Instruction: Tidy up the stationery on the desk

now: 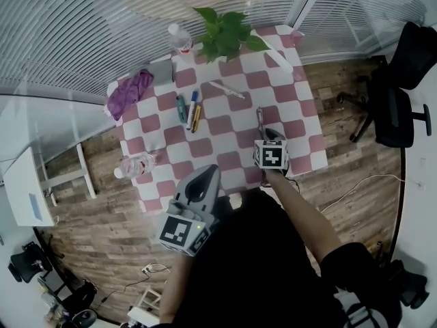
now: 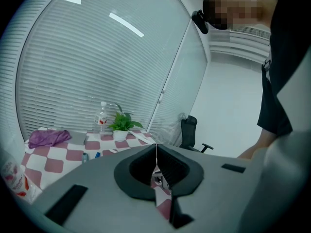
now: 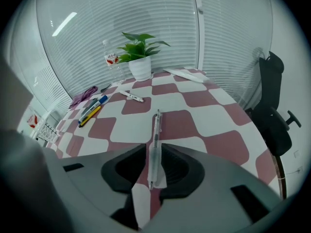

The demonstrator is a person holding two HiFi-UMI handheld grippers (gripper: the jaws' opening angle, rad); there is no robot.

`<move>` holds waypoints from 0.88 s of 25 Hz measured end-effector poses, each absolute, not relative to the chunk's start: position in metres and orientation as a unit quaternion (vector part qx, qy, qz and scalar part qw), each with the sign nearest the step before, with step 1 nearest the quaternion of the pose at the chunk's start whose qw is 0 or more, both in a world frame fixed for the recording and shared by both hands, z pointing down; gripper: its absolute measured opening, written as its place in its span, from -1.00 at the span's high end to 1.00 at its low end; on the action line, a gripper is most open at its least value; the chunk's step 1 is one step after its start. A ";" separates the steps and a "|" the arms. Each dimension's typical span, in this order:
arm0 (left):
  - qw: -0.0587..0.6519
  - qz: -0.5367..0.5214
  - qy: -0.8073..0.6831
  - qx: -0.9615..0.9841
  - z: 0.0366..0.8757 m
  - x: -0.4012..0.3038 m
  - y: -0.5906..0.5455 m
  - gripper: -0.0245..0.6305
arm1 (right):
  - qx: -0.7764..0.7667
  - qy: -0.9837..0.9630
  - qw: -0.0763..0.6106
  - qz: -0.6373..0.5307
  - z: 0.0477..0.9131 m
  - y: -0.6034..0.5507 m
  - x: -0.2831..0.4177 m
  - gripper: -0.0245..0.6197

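A clear pen point(image 3: 155, 132) lies on the red-and-white checked table point(image 1: 304, 125), near its right front part. My right gripper point(image 3: 152, 168) stands over the pen's near end with its jaws either side of it, open by a small gap. From the head camera the right gripper point(image 1: 268, 134) sits just behind the pen point(image 1: 260, 118). Three markers point(image 1: 188, 109), green, blue and yellow, lie side by side at mid table. A white pen point(image 1: 227, 89) lies further back. My left gripper point(image 1: 202, 174) is shut and empty at the table's front edge; its own view shows the left gripper point(image 2: 156, 165) with jaws together.
A potted plant point(image 1: 225, 31) and a water bottle point(image 1: 179, 39) stand at the back of the table. A purple cloth point(image 1: 128, 94) lies at the back left beside a grey pouch point(image 1: 160, 70). Another bottle point(image 1: 134, 166) sits off the left edge. An office chair point(image 1: 396, 94) stands to the right.
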State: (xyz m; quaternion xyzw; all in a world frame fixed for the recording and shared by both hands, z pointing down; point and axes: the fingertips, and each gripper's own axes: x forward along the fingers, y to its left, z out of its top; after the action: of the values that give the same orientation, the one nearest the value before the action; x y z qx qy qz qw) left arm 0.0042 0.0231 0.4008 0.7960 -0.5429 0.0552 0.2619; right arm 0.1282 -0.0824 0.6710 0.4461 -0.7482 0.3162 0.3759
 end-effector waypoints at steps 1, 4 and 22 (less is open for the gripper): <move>0.262 0.055 -0.543 0.796 0.401 0.004 0.023 0.83 | 0.447 -0.749 0.375 0.314 0.669 -0.083 0.129 0.57; 0.265 0.055 -0.545 0.794 0.402 0.002 0.024 0.83 | 0.452 -0.756 0.370 0.295 0.657 -0.087 0.128 0.57; 0.264 0.052 -0.560 0.784 0.403 -0.032 0.037 0.83 | 0.316 -0.856 0.403 0.071 0.606 -0.151 0.034 0.42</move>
State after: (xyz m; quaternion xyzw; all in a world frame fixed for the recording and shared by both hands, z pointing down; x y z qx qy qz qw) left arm -0.0324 0.0375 0.4028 0.7839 -0.5597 0.0516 0.2637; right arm 0.0344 -0.1507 0.6056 0.3162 -0.8559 0.0705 0.4031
